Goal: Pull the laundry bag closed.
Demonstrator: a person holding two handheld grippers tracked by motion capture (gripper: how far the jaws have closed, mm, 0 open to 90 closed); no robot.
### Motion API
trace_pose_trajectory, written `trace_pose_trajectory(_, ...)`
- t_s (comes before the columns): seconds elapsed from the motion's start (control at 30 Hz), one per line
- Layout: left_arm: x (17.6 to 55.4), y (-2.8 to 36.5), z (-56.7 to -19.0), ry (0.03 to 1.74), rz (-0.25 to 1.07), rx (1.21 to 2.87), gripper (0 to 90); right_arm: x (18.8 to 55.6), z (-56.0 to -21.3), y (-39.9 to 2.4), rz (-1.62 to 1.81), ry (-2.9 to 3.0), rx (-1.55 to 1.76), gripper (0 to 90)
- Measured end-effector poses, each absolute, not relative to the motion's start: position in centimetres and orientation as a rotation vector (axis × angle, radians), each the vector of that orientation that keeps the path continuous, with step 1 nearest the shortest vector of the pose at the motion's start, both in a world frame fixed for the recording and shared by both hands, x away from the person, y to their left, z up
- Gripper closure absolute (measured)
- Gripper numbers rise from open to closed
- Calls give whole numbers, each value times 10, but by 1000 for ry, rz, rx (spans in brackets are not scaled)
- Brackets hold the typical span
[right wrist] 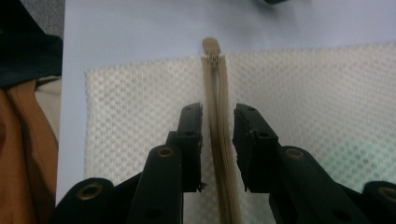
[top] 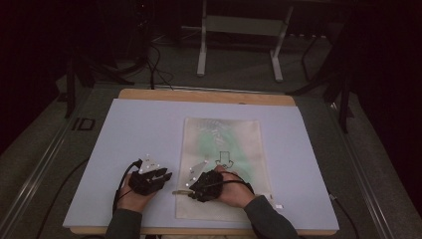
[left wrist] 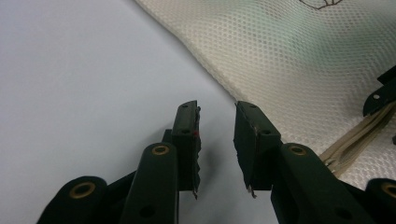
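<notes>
Mesh bag [top: 224, 149], perhaps green contents

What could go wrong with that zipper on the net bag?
The right tongs straddle the zipper without pinching it, so they might close on mesh instead of the small pull tab. The left tongs hang open beside the mesh bag, so the bag could slide when tugged.
</notes>
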State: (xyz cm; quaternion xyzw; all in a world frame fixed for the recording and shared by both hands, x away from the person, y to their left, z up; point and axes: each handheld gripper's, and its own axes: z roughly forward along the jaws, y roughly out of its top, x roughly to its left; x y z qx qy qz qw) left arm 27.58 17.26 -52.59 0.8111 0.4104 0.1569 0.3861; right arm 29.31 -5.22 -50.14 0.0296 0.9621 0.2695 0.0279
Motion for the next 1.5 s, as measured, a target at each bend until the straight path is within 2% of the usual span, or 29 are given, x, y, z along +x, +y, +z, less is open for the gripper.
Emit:
trace_pose_trajectory(1.3,277,180,-526,1070,402,2049,701,296,-513,3,862,2970,49,751)
trace_pose_trajectory(1.5,277,180,-526,1070,401,2052,701,297,-517,8,844,2971,59,777)
